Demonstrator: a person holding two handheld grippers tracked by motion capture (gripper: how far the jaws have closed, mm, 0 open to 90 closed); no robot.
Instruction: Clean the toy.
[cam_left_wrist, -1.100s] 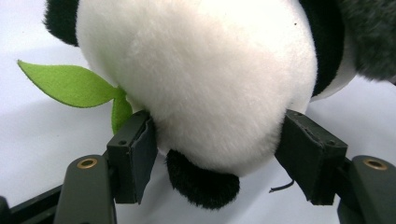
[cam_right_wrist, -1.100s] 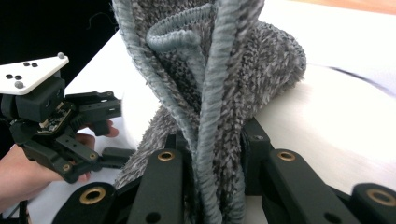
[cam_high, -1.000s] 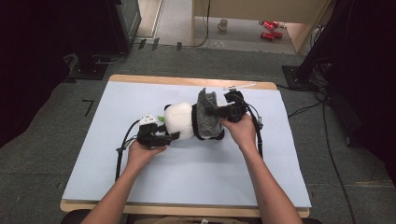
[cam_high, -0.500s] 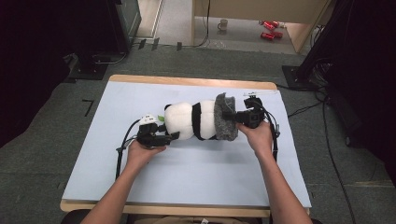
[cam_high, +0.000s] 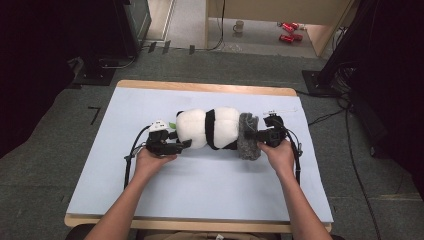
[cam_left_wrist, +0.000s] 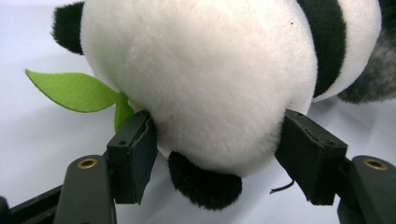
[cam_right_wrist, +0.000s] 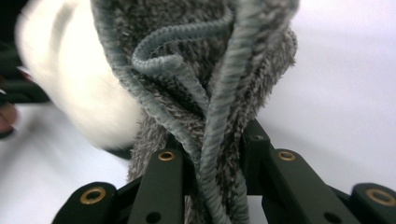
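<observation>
A black-and-white panda plush (cam_high: 207, 127) lies on its side across the middle of the pale blue table (cam_high: 210, 185). My left gripper (cam_high: 182, 145) holds its left end: both pads press into the white fur (cam_left_wrist: 201, 79), beside a green felt leaf (cam_left_wrist: 74, 88). A grey fuzzy knit cloth (cam_high: 246, 140) with a ribbed edge sits against the panda's right end. My right gripper (cam_high: 252, 136) is shut on that cloth, and its bunched folds (cam_right_wrist: 196, 70) rise between the jaws (cam_right_wrist: 212, 154). The panda shows blurred white behind the cloth.
A thin white strip (cam_high: 280, 110) lies on the table behind my right hand. Cables trail from both grippers. On the floor beyond the table stand a mug (cam_high: 239, 25) and red cans (cam_high: 287, 31). Dark equipment flanks the table on both sides.
My right gripper has drawn the grey cloth rightward and down, from over the panda's body to its right end. The left gripper and the panda have stayed in place.
</observation>
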